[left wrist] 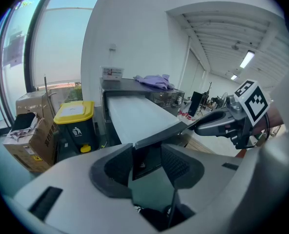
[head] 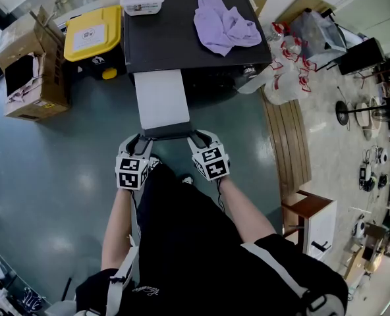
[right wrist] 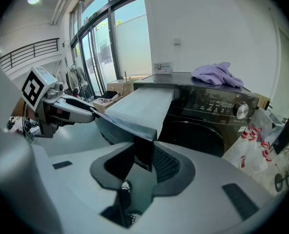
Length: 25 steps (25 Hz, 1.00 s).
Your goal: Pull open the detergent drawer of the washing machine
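Left hand-held gripper [head: 138, 139] and right hand-held gripper [head: 196, 137] clamp drawer [head: 161, 101] over teal floor [head: 70, 176].

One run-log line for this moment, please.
detergent drawer: pulled out | left gripper: shut on its left end | right gripper: shut on its right end | washing machine: purple cloth on top

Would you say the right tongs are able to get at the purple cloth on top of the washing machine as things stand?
Probably not yet: the right tongs are clamped on the drawer front. Once released, nothing covers the purple cloth, so the way looks free.
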### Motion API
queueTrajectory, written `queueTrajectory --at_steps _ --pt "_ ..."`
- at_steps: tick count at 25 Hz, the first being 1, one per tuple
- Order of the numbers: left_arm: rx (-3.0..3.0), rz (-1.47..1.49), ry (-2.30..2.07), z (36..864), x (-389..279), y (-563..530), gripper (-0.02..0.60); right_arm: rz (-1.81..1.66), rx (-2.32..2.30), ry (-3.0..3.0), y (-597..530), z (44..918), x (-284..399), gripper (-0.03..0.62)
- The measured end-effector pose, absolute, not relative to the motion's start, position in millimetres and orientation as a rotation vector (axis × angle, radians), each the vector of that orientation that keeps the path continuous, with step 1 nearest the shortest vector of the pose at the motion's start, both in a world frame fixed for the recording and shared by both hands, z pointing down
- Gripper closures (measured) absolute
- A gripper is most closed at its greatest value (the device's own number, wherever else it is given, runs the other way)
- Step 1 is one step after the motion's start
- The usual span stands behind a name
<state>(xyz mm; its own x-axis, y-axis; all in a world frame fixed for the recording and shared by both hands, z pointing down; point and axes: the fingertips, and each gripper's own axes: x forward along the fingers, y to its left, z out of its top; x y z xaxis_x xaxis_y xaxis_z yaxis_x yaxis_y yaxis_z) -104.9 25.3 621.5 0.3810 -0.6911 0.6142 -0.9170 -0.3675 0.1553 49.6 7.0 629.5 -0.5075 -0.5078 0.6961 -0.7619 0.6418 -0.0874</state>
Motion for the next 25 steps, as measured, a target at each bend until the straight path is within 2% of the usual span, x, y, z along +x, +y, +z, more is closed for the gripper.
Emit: queueTrajectory --at_steps 25 --pt "2.158 0.642 -1.392 623.3 -100.7 42.1 0.405 0.517 0.990 -2.221 22.8 631.3 53.5 0.479"
